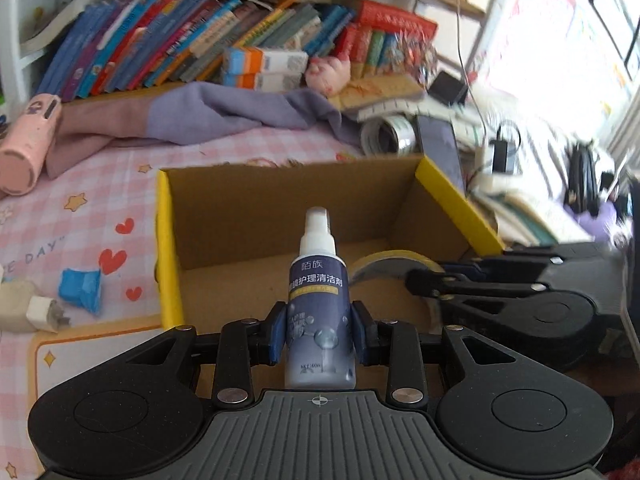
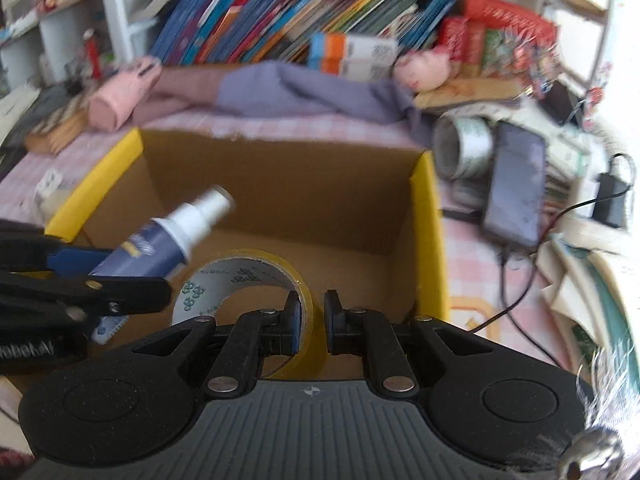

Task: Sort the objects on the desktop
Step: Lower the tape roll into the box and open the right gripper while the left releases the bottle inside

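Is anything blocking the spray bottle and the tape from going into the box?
Nothing visible does. The spray bottle and the tape roll are each gripped just above the open cardboard box, whose visible floor is bare.

My left claw (image 1: 320, 334) grips a navy spray bottle (image 1: 319, 304) with a white nozzle, upright over the open cardboard box (image 1: 256, 216) with yellow edges. My right claw (image 2: 312, 320) pinches the wall of a yellowish tape roll (image 2: 244, 276) above the box floor.
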### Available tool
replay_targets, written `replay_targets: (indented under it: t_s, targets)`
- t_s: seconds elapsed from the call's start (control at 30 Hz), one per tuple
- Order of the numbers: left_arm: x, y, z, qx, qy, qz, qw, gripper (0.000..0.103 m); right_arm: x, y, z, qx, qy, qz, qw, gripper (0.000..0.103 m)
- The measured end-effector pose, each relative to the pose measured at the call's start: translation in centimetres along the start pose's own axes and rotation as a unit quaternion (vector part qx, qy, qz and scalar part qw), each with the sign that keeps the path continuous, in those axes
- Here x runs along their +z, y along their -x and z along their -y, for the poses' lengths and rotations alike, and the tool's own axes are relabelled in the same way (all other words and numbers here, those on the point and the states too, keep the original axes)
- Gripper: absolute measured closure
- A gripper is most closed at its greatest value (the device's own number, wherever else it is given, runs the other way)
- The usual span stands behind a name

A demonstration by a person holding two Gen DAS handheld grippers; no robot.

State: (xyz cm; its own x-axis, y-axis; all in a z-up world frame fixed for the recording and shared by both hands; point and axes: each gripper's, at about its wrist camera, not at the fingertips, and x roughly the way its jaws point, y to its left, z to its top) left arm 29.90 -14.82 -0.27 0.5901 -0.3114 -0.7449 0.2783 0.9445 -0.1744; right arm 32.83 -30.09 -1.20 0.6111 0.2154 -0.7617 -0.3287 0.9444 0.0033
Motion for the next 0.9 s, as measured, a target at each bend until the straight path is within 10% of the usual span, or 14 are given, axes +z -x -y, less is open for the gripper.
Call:
replay_targets:
  t_s: [0.53, 0.9]
  targets:
    - [-0.7, -1.2, 1.8, 0.043, -0.057, -0.029, 0.9970, 0.068, 0.2, -0.6, -0.1, 0.020, 0.029, -0.005, 0.999, 0.087]
    - [-1.4, 2.2, 3.5, 0.081, -0.095, 0.053, 0.9908, 0.032, 0.3, 2.1, 0.2, 0.024, 0.006, 0.057, 0.998, 0.062]
